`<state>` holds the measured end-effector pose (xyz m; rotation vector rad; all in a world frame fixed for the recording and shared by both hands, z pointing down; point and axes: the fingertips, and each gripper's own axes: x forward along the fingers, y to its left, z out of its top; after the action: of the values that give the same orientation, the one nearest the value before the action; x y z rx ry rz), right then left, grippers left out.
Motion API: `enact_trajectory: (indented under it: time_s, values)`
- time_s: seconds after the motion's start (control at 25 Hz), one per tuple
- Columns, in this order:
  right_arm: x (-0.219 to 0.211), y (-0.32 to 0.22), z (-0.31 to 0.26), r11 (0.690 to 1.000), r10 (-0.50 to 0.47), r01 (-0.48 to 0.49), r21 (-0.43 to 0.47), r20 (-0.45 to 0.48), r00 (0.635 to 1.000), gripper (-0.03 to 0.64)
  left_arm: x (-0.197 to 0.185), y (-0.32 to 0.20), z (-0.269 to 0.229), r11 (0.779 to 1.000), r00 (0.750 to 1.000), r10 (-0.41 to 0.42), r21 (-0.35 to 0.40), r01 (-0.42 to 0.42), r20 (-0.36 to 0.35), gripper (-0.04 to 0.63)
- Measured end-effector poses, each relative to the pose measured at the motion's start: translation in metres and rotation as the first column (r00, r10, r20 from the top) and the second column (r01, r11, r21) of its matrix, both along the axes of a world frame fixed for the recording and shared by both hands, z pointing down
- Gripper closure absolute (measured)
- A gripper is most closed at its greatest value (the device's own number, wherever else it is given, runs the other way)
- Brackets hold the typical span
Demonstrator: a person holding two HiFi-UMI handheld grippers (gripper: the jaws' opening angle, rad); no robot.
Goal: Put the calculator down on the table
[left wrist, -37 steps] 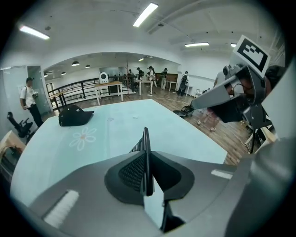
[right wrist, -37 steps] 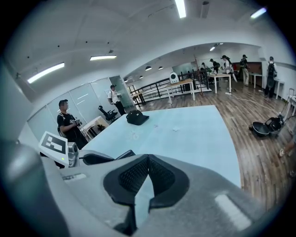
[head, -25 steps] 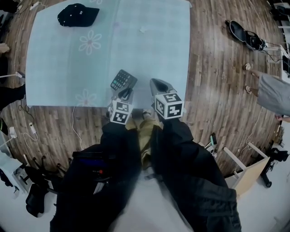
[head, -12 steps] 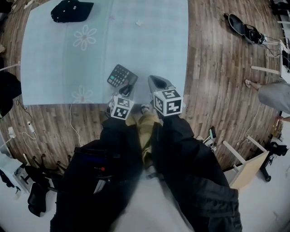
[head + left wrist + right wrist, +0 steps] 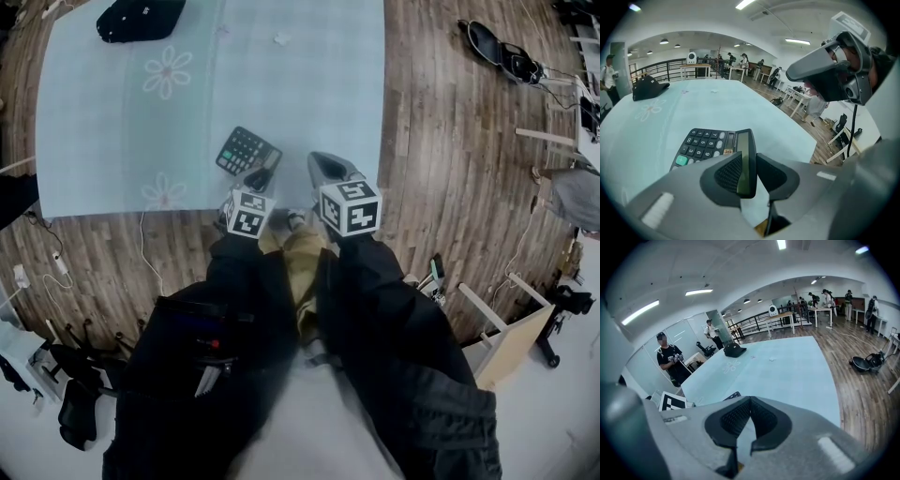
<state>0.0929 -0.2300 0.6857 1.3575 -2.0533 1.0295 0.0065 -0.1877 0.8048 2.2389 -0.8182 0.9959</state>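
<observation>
Black calculator (image 5: 246, 150), keys up, display end clamped, over table (image 5: 309, 94)

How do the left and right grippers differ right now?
The left gripper is clamped on the calculator at its display end; the right gripper holds nothing. The left's jaws are parted by that edge; the right's jaws meet at the tips. Both sit over the table near its front edge.

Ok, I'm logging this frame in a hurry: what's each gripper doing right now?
Left gripper: closed on the calculator, gripping its screen end.
Right gripper: closed, nothing between its jaws.
</observation>
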Motion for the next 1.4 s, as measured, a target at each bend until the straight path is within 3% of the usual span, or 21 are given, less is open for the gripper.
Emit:
enact_trajectory:
  time_s: [0.28, 0.4, 0.52, 0.72, 0.96, 1.4]
  values:
    - [0.0, 0.002, -0.009, 1.0, -0.018, 0.018, 0.017, 0.0, 1.0, 0.618, 0.005, -0.003, -0.013, 0.999, 0.998, -0.033, 0.01, 0.033, -0.061, 0.508]
    - [-0.004, -0.002, -0.017, 0.999, -0.024, 0.023, 0.036, 0.014, 1.0, 0.618, 0.008, -0.013, -0.03, 0.998, 0.995, -0.042, 0.05, 0.047, -0.088, 0.516]
    - [-0.006, -0.011, -0.031, 0.997, -0.021, 0.019, 0.072, 0.032, 0.999, 0.618, 0.007, -0.03, -0.055, 0.99, 0.99, -0.074, 0.107, 0.087, -0.123, 0.568]
    - [-0.013, -0.028, -0.072, 0.984, -0.03, 0.021, 0.177, 0.047, 0.998, 0.618, -0.001, -0.064, -0.118, 0.959, 0.971, -0.118, 0.228, 0.165, -0.206, 0.592]
    - [-0.011, -0.043, -0.145, 0.936, -0.017, -0.006, 0.352, 0.062, 0.998, 0.618, -0.008, -0.099, -0.219, 0.888, 0.94, -0.121, 0.389, 0.247, -0.319, 0.594]
    - [-0.011, -0.053, -0.28, 0.77, -0.003, -0.049, 0.636, 0.081, 0.997, 0.618, -0.019, -0.114, -0.392, 0.698, 0.888, -0.023, 0.629, 0.344, -0.46, 0.594]
